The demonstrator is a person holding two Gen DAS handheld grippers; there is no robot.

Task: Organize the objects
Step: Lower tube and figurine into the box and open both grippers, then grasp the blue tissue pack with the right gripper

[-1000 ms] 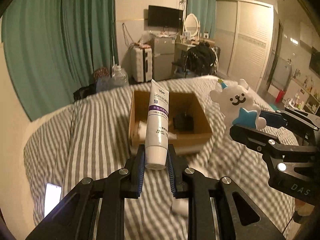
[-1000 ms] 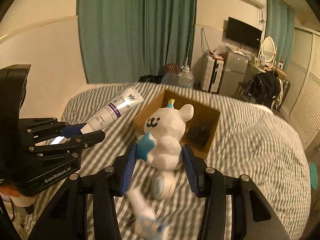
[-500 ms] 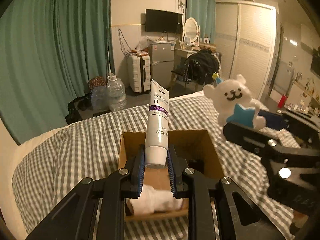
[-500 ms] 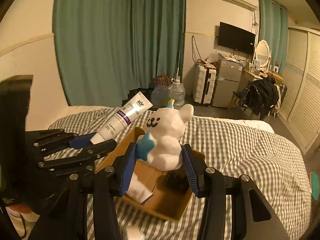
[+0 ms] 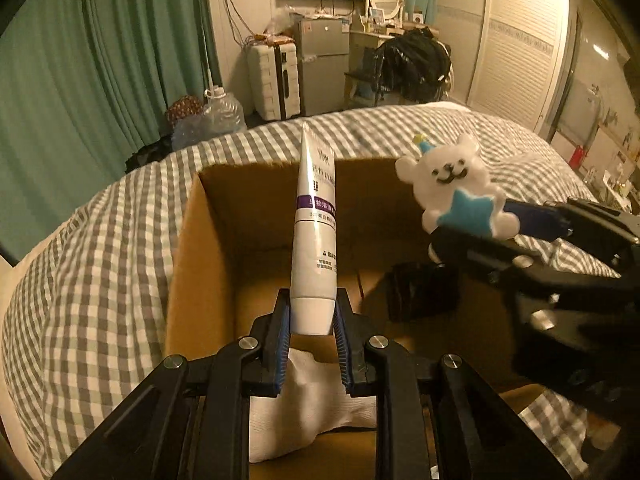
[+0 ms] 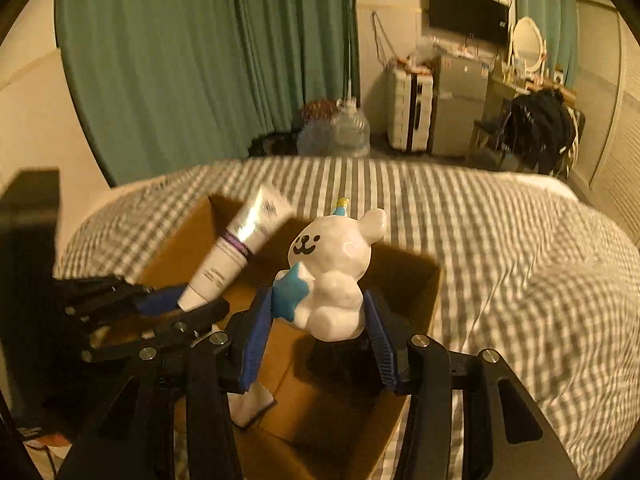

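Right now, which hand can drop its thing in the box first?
Probably left: its tube hangs low over the box, above the white cloth. The right's bear sits higher.

Left claw (image 5: 313, 320) and right claw (image 6: 318, 322) hover clamped (side by side).

The right gripper (image 6: 318, 332) clamps a glossy white bear figurine with a blue star (image 6: 334, 280) above an open brown cardboard box (image 6: 416, 288). Beside it, the left gripper (image 6: 180, 306) grips a white squeeze tube (image 6: 236, 252).

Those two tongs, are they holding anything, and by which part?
Left tongs grip a white tube by its cap end. Right tongs clamp a bear figurine at its lower body.
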